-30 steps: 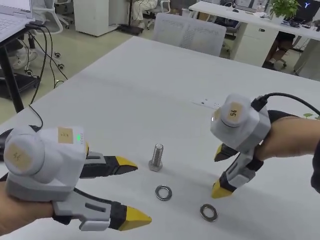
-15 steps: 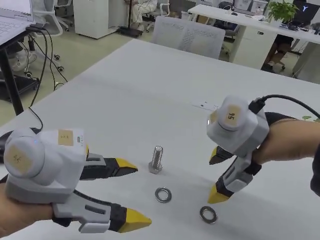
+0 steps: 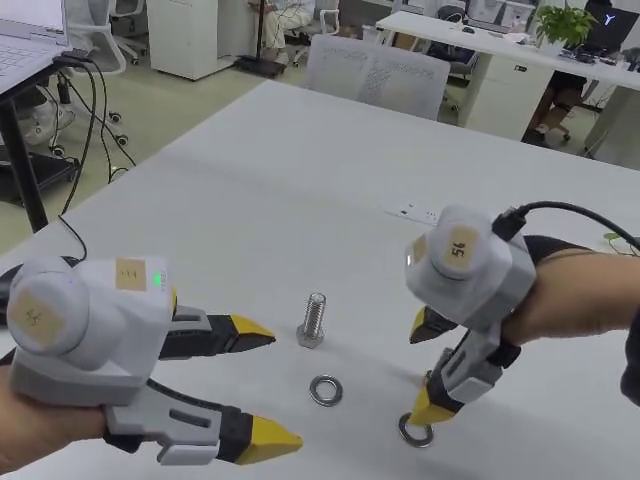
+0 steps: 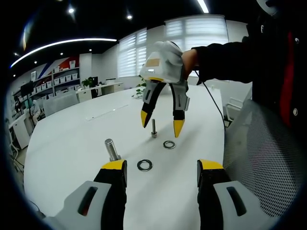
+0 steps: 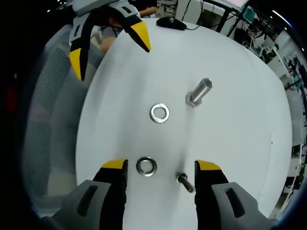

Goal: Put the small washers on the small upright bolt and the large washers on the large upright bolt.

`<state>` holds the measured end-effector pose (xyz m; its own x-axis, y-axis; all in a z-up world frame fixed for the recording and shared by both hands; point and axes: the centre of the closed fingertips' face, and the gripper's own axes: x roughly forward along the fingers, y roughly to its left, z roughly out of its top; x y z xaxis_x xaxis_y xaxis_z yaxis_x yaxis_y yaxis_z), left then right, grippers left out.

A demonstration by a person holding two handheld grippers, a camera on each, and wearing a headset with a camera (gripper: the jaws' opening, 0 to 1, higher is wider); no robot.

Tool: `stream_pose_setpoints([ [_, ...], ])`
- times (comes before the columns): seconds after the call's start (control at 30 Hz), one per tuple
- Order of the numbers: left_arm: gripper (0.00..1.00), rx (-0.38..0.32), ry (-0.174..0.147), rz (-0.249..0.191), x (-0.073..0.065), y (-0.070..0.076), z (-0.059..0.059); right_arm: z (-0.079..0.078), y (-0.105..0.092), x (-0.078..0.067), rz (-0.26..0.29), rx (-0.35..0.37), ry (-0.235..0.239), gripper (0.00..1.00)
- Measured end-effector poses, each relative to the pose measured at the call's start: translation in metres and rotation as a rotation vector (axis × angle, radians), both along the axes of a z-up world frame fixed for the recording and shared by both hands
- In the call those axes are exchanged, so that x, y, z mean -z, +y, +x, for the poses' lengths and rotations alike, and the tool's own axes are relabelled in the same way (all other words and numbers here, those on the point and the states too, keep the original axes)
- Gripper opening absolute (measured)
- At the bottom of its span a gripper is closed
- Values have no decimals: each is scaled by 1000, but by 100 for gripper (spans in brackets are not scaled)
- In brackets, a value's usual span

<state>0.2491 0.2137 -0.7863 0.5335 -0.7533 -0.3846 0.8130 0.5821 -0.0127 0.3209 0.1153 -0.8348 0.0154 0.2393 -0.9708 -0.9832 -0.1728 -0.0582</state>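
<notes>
The nearer washer (image 5: 146, 166) lies flat on the white table (image 3: 300, 180), between the spread jaws of the right gripper (image 5: 161, 166). The small bolt (image 5: 184, 181) stands just beside it, also inside the jaw span. In the head view one yellow tip of that gripper sits at the washer's rim; whether it touches I cannot tell. The second washer (image 3: 325, 390) lies loose near the large bolt (image 3: 313, 320), which stands upright between the two grippers. The left gripper (image 3: 262, 380) hangs with its jaws wide apart, holding nothing and pointing toward the large bolt. The step in hand looks like picking up the nearer washer. Next, the right jaws would need to pinch its edge without knocking the small bolt, then lift it over a bolt. There are two washers and two bolts, one large and one small. The washers look alike in size, so which belongs on which bolt is unclear.
</notes>
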Motion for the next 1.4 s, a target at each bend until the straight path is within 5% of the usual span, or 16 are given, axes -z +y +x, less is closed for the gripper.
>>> stream_pose_setpoints([
  [0.67,58,4,-5,1,-1,-2,-2,-32,-15,15,2,18,47,55],
  [1.4,57,6,-6,-4,-2,-2,-2,-35,-26,39,-29,109,86,52],
])
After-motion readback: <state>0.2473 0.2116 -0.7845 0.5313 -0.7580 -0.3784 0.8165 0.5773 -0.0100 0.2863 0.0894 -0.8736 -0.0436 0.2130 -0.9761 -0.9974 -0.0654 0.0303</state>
